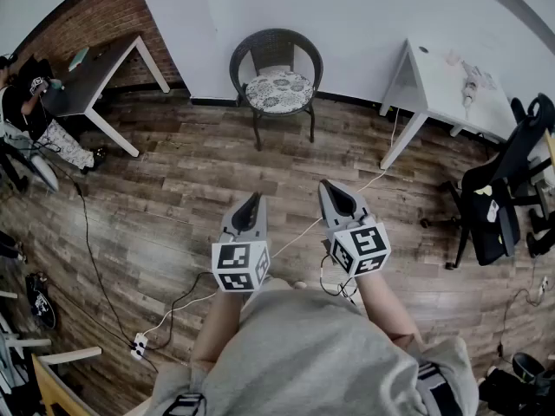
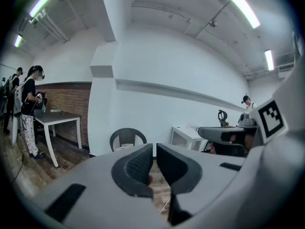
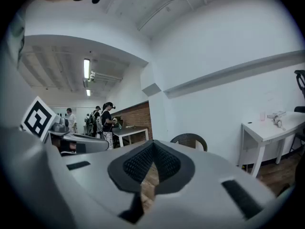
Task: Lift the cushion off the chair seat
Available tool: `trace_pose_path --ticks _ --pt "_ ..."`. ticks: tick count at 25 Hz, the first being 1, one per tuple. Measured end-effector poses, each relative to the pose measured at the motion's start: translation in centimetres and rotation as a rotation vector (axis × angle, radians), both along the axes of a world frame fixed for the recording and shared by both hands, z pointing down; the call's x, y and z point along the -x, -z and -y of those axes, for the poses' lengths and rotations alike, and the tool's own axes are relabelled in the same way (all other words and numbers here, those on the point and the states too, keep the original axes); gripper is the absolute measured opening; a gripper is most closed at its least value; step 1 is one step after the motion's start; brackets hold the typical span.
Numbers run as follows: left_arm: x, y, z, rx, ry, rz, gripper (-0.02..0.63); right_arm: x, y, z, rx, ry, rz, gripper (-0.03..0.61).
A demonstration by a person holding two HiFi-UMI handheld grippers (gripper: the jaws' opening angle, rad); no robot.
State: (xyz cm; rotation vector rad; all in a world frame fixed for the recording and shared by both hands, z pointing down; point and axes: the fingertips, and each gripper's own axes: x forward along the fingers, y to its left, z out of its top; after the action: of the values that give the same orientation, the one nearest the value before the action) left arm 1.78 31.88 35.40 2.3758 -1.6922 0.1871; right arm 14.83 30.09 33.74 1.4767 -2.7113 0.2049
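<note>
Cushion (image 1: 278,89) with floral pattern, lying on the dark wicker chair (image 1: 276,46) by the white wall, well apart from both grippers, left gripper (image 1: 254,199) jaws a thin slit apart, empty, right gripper (image 1: 328,185) jaws together, empty

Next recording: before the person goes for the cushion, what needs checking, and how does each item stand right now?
1. Cushion lying on the chair seat: ok.
2. Left hand-held gripper empty: ok; its jaws stand a narrow slit apart with nothing between them.
3. Right hand-held gripper open for a grasp: not ok; its jaws are shut and empty.
4. Grippers close enough to the cushion: not ok; both are well short of the chair.
5. Way to the chair: cannot tell; a white cable trails over the floor near the grippers.
</note>
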Motion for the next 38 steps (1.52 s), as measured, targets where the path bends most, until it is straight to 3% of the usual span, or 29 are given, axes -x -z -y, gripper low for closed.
trace_pose_path --ticks 13,19,25,38 --pt "0.0 0.3 -2.6 -0.010 0.041 -0.020 0.023 0.6 0.3 -2.7 -0.012 0.064 -0.015 0.000" --pt "0.0 0.8 -2.5 -0.013 0.038 -0.026 0.025 0.4 0.7 -2.6 0.002 0.069 0.058 0.002" --pt "0.5 0.0 -1.9 -0.004 0.047 -0.038 0.025 0.9 -0.8 -2.0 0.029 0.064 0.041 0.003" --pt "2.8 -1.1 6.1 0.000 0.072 -0.063 0.025 2.4 -1.7 6.1 0.053 0.050 0.025 0.003"
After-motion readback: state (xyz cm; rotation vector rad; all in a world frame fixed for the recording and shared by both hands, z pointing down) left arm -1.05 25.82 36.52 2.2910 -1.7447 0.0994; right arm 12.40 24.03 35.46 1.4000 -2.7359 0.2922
